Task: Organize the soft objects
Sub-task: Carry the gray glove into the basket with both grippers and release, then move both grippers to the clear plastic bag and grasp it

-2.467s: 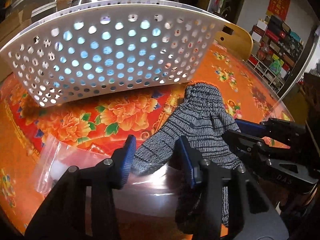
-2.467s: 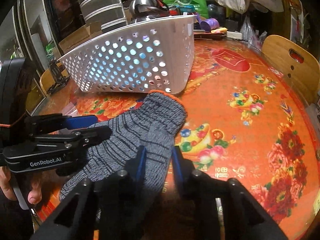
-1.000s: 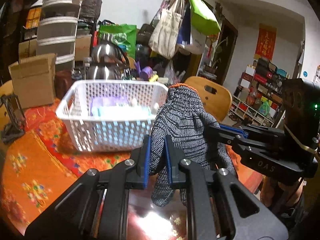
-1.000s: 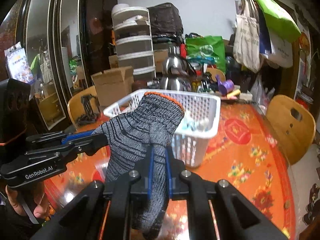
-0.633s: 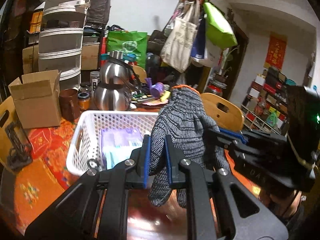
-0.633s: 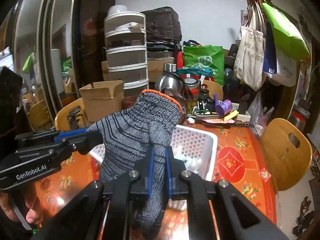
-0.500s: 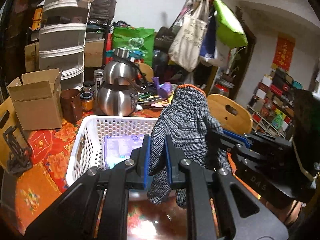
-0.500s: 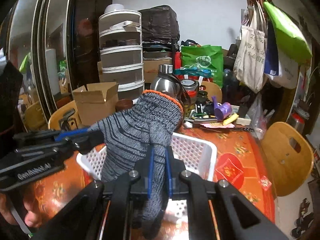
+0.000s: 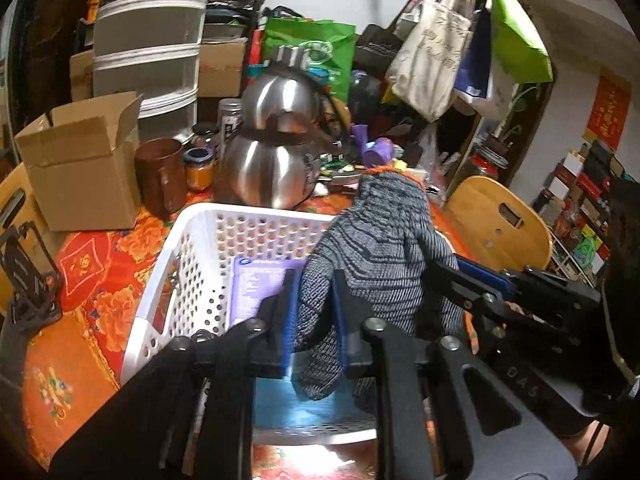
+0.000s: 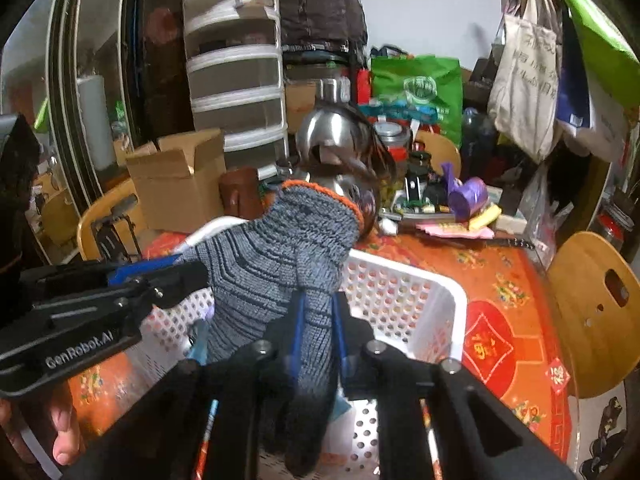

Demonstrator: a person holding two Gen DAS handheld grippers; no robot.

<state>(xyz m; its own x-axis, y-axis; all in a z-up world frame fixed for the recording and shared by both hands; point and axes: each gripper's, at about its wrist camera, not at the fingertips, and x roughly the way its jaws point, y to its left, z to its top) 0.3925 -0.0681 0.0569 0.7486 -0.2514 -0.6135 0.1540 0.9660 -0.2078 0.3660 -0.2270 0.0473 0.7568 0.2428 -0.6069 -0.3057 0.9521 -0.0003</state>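
Observation:
A grey knit glove [image 9: 384, 248] with an orange cuff hangs upright, pinched by both grippers over the white perforated basket [image 9: 188, 276]. My left gripper [image 9: 314, 316] is shut on one of its fingers. My right gripper [image 10: 318, 322] is shut on another part of the same glove [image 10: 280, 264], above the basket [image 10: 404, 292]. The basket holds a purple packet [image 9: 260, 284] and a blue item [image 9: 280, 404]. The right gripper's body [image 9: 520, 304] shows at the right of the left wrist view.
The basket sits on a round table with a red-orange floral cover [image 10: 496, 280]. Behind it stand a steel kettle [image 9: 276, 152], a brown mug [image 9: 160, 176], a cardboard box [image 9: 84, 160] and stacked drawers [image 10: 236, 68]. Wooden chairs [image 10: 592, 308] flank the table.
Both grippers closed on the glove on the table, lifted it, and carried it forward. It now hangs over the basket's inside instead of in front of it.

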